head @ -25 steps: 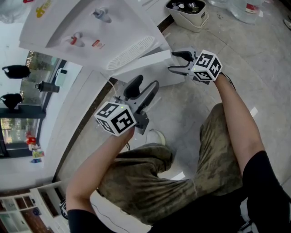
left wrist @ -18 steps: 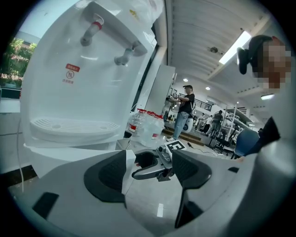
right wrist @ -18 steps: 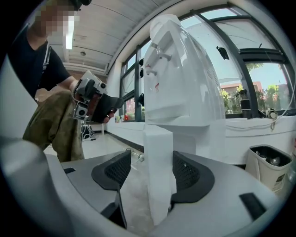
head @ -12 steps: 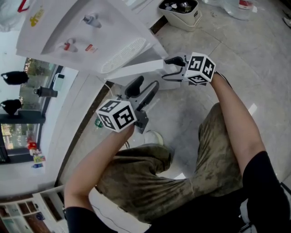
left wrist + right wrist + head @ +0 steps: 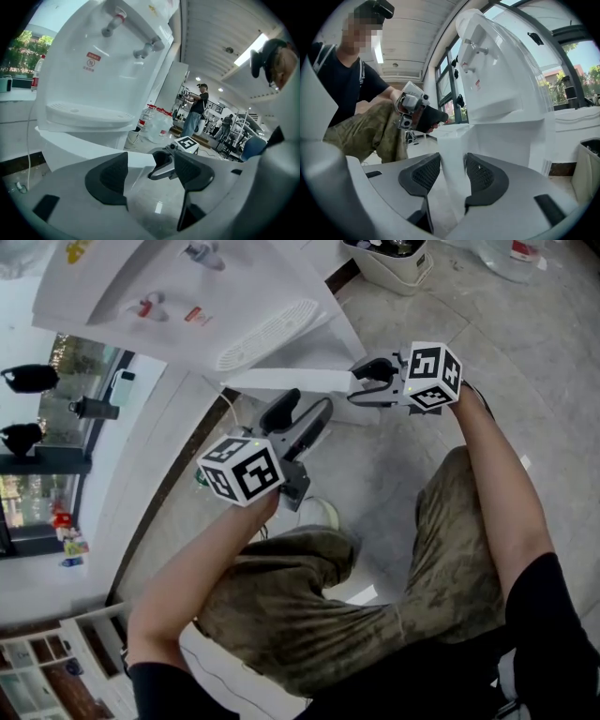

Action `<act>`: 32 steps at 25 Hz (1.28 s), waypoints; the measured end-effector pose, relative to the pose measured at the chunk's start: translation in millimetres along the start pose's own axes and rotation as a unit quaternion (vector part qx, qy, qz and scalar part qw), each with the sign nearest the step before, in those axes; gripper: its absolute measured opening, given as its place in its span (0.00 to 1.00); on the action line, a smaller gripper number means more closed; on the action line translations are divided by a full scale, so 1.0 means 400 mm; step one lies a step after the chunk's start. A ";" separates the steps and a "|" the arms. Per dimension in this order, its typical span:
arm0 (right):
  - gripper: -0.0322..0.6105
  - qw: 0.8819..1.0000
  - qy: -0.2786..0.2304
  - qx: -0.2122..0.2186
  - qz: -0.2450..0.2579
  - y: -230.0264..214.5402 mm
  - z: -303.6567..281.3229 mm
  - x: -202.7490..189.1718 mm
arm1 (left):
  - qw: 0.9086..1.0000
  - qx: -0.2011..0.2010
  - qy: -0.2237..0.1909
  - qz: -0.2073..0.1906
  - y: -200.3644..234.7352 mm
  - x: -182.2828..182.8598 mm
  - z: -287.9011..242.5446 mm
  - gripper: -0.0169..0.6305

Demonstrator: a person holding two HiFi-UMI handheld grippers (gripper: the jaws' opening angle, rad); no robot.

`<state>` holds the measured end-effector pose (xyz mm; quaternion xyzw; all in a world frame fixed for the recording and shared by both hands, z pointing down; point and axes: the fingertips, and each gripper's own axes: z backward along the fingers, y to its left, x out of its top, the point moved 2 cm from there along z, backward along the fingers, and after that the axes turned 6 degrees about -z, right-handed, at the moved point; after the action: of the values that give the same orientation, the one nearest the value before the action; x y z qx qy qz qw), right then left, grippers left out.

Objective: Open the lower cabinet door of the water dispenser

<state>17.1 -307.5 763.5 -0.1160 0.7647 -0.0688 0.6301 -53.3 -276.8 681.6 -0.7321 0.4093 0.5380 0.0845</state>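
The white water dispenser stands at the upper left of the head view. Its lower cabinet door sticks out from the body, seen edge-on. My right gripper is at the door's free edge. In the right gripper view that white edge fills the gap between the pads, and the jaws of the right gripper are closing on it with both pads touching. My left gripper hovers open below the door, with nothing between the jaws of the left gripper.
A white bin stands on the floor beyond the dispenser. Water bottles and people are farther off in the room. The person's legs and a shoe are just below the grippers.
The right gripper's jaws have come together around the door's free edge, and the door now shows more edge-on. The left gripper has hardly moved.
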 end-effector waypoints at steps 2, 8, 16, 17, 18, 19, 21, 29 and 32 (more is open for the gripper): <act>0.32 1.000 0.005 0.021 0.000 0.020 -0.011 -0.002 | 1.000 0.002 0.004 0.005 0.008 -0.008 0.011 0.47; 0.33 0.995 0.012 0.094 -0.021 0.075 -0.041 -0.012 | 1.000 0.023 -0.003 -0.008 0.030 -0.001 0.043 0.47; 0.30 0.983 0.044 0.177 0.005 0.157 -0.109 -0.019 | 0.999 0.047 0.012 0.020 0.042 -0.043 0.102 0.47; 0.30 0.982 0.049 0.181 0.012 0.166 -0.118 -0.019 | 0.998 0.052 0.021 0.023 0.048 -0.054 0.109 0.47; 0.30 0.981 0.055 0.185 0.019 0.175 -0.128 -0.018 | 0.998 0.057 0.030 0.027 0.052 -0.066 0.117 0.47; 0.30 0.980 0.060 0.189 0.026 0.185 -0.138 -0.017 | 0.997 0.060 0.038 0.031 0.055 -0.078 0.124 0.47; 0.30 0.978 0.067 0.196 0.038 0.204 -0.159 -0.015 | 0.996 0.064 0.047 0.039 0.058 -0.097 0.140 0.47; 0.29 0.966 0.073 0.245 0.043 0.253 -0.212 -0.014 | 0.992 0.069 0.073 0.071 0.040 -0.155 0.189 0.47; 0.29 0.960 0.075 0.265 0.044 0.270 -0.237 -0.014 | 0.991 0.062 0.084 0.086 0.034 -0.181 0.202 0.47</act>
<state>-84.4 -205.7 760.1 0.0937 0.7683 -0.2497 0.5819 -127.1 -203.1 715.1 -0.7302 0.5089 0.4533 0.0485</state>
